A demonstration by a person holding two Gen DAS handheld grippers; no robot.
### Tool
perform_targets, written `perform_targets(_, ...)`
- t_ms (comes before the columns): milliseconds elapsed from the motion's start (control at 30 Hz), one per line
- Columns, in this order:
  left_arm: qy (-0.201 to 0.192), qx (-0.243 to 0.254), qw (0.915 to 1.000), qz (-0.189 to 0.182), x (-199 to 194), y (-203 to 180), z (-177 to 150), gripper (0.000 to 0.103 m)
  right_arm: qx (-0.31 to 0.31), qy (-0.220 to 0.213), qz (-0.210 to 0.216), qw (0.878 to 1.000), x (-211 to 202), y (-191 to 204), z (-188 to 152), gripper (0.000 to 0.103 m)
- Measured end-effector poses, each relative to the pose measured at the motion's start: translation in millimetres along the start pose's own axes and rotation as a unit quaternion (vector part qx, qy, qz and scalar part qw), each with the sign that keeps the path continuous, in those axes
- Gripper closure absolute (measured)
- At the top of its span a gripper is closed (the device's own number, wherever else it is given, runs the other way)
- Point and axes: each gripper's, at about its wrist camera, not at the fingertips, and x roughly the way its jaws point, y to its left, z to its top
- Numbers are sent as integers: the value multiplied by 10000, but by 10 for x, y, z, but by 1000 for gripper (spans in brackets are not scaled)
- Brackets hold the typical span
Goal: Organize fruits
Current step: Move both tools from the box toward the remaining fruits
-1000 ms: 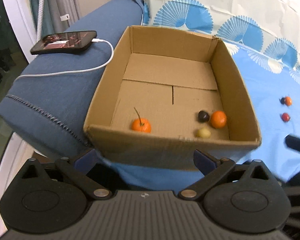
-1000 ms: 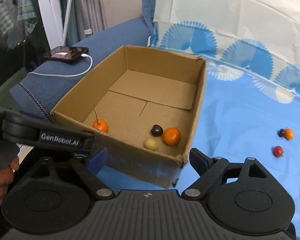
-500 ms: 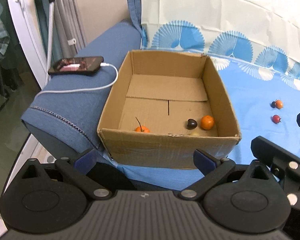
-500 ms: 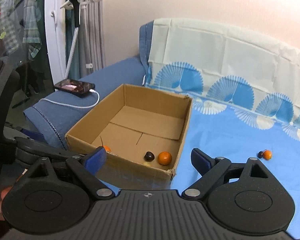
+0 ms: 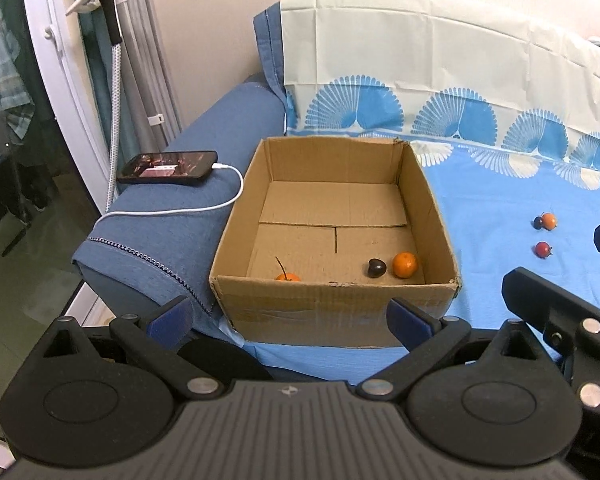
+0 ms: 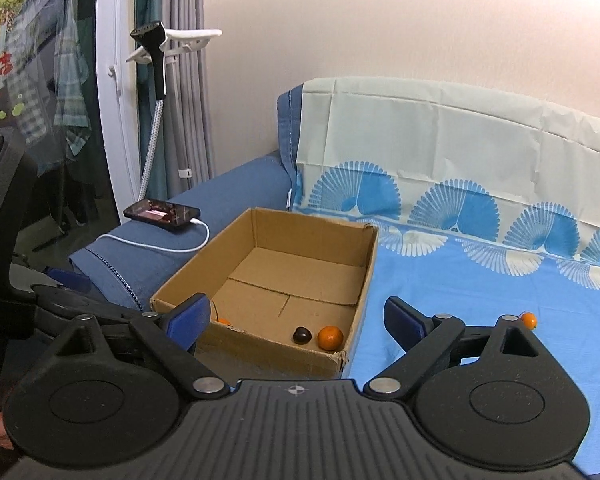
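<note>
An open cardboard box sits on the blue sheet. Inside near its front wall lie an orange fruit with a stem, a dark fruit and a round orange. On the sheet to the right lie a small orange and dark pair and a red fruit. My left gripper hangs open in front of the box, holding nothing. My right gripper is open wide and holds nothing, pulled back from the box. One loose orange fruit shows past its right finger.
A phone on a white cable rests on the blue sofa arm left of the box. A garment steamer and a white door frame stand at the far left. The patterned sheet covers the sofa back.
Both grippers have drawn back and risen, so the box looks smaller and farther. The pale fruit in the box is now hidden behind its front wall. The right gripper has entered the left view.
</note>
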Motion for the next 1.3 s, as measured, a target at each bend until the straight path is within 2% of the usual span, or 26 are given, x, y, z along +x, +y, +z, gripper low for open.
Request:
perform_targets(500, -78, 102, 9999, 45, -101, -69, 0, 0, 109, -176, -8, 9998, -121, -40, -37, 8)
perform_targets(1300, 258, 297, 9992, 99, 177, -187, 32, 0, 440, 188, 1, 9989, 138, -187, -141, 8)
